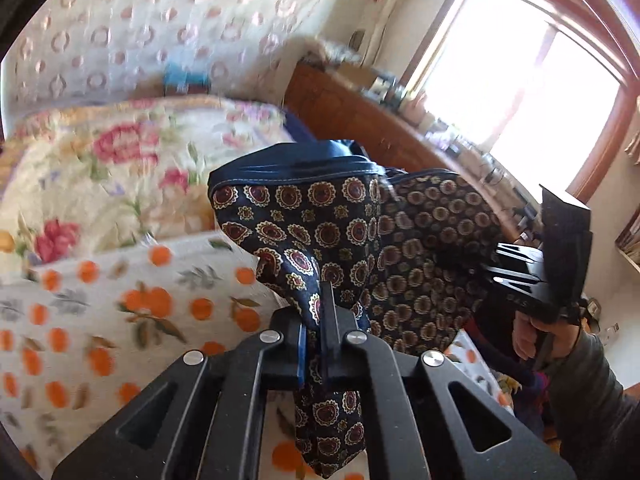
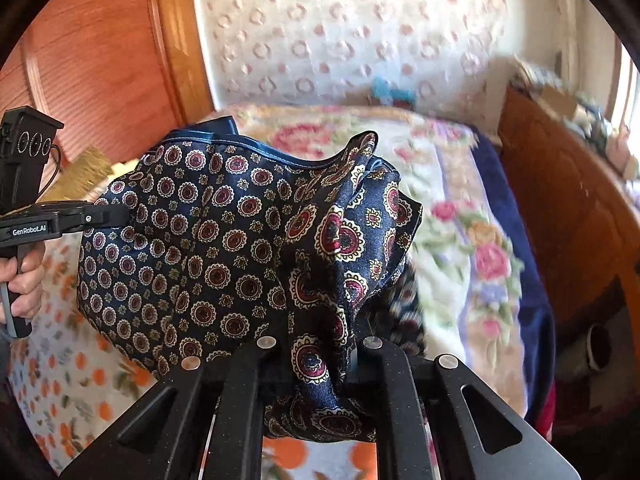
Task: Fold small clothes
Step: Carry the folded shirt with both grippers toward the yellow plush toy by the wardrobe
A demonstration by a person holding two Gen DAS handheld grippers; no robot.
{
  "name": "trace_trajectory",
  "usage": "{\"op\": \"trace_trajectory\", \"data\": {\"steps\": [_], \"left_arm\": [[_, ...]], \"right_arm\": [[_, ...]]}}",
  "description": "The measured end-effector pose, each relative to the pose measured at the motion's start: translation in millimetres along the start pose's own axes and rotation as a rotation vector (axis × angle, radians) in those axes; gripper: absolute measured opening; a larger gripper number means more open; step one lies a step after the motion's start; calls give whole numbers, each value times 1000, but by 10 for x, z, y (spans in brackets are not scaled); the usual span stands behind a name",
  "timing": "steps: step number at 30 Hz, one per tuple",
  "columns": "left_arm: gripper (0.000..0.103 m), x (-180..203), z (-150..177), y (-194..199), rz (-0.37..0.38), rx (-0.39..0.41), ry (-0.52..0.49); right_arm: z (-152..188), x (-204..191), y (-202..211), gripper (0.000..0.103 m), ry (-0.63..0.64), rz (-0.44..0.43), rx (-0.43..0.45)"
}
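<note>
Patterned garment: unfolded, lifted off the bedsheet. Left gripper and right gripper each pinch an edge; folding remains.

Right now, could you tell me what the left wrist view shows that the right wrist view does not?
Only the left wrist view shows the bright window and the right gripper from the side. Only the right wrist view shows the wooden door and the left gripper from the side. Both show the patterned navy garment pinched by both grippers, lifted above the orange-print sheet, with the floral blanket behind.
</note>
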State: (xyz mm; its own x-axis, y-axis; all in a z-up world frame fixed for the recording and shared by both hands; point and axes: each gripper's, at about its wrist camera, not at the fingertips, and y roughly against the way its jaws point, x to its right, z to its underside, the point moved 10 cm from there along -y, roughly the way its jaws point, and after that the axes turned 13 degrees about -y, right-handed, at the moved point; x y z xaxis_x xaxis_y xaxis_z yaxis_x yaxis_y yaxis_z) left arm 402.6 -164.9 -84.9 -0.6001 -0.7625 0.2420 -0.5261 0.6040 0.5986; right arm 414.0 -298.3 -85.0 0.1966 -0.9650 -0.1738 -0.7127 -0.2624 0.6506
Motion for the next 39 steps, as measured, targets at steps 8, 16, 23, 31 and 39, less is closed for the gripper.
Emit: {"op": "trace_trajectory", "data": {"steps": [8, 16, 23, 31, 39], "left_arm": [[5, -543, 18, 1454, -167, 166, 4], [5, -1427, 665, 2689, -395, 250, 132], [5, -1980, 1378, 3140, -522, 265, 277], [5, -2308, 1882, 2805, -598, 161, 367], [6, -2249, 1970, 2839, -622, 154, 362]], "right_arm": [[-514, -1211, 259, 11, 166, -144, 103], [-873, -2948, -153, 11, 354, -317, 100], [-850, -4250, -743, 11, 457, -413, 28], [-812, -4564, -1571, 34, 427, -354, -36], [-798, -4437, -976, 52, 293, -307, 160]]}}
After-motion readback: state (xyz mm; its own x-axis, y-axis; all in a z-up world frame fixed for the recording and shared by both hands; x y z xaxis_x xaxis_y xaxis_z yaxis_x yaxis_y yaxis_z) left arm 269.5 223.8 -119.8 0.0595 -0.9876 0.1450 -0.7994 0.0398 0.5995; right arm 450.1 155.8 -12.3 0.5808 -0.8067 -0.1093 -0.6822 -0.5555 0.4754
